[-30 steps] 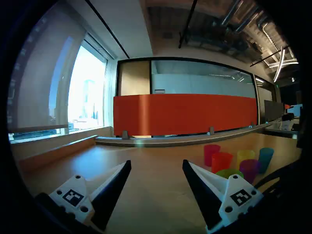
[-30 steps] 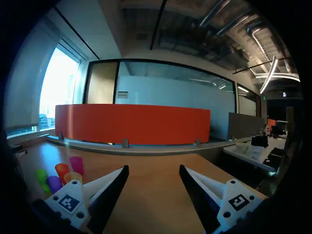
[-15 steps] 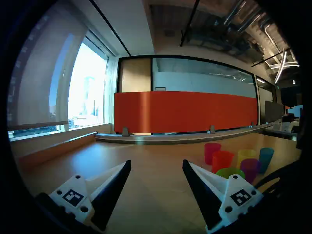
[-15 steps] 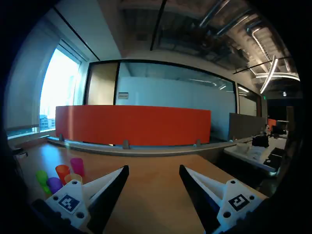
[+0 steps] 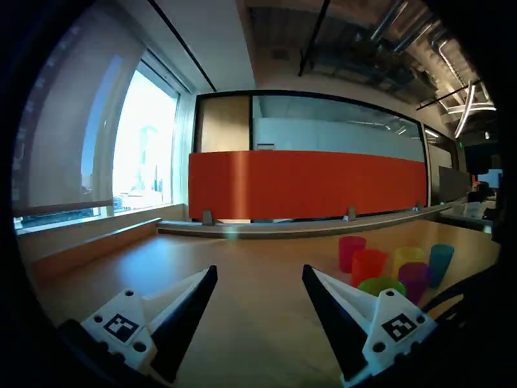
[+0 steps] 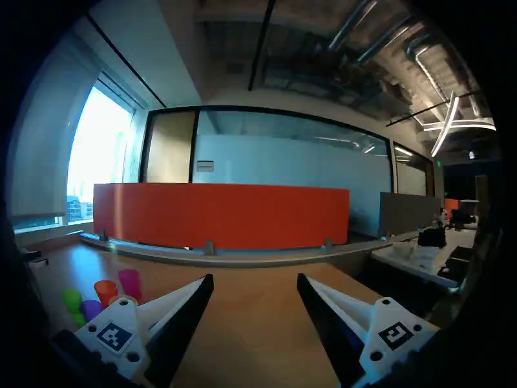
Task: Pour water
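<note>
Left gripper (image 5: 258,270) and right gripper (image 6: 255,278) both gape wide, empty, over the tabletop (image 5: 258,317); cups (image 5: 367,266) cluster well short of its far edge.

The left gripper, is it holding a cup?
No, the left gripper is open and empty; the cups stand apart, off to its side.

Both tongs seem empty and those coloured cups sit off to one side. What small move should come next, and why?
Probably turn the left tongs rightward toward the coloured cups. They and the right tongs are open, holding nothing above the wooden table, and the cups stand off to the right of the left pair's line. Whether any cup holds water I cannot tell.
</note>
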Available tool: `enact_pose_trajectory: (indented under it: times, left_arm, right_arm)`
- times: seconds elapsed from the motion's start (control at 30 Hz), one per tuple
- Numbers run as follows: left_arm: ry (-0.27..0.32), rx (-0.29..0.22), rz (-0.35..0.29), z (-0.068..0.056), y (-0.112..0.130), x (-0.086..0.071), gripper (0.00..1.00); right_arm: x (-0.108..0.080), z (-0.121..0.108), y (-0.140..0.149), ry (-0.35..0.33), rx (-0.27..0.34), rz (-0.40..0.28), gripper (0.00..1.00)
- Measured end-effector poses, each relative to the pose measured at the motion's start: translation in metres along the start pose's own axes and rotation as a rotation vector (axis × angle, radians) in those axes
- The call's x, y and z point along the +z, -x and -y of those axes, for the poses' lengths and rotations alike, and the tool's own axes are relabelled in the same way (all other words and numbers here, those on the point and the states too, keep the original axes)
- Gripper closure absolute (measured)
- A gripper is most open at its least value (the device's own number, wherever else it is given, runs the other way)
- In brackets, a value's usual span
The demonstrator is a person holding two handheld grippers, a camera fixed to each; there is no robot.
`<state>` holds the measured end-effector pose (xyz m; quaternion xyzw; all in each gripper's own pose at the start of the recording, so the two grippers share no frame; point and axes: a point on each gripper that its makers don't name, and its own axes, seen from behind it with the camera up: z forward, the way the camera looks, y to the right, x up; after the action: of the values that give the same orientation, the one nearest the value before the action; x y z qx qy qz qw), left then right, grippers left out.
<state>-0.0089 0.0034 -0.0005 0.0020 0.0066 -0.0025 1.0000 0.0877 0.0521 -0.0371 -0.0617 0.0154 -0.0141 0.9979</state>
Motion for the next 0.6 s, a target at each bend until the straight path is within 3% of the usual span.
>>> enact_pose_trajectory:
  times: [0.3, 0.6]
  left_arm:
    - [0.000, 0.000, 0.000, 0.000, 0.000, 0.000, 0.02]
    - [0.000, 0.000, 0.000, 0.000, 0.001, 0.000, 0.02]
  right_arm:
    - [0.000, -0.010, 0.012, -0.022, 0.046, -0.032, 0.00]
    - [0.010, 0.005, 0.021, -0.084, 0.105, -0.067, 0.01]
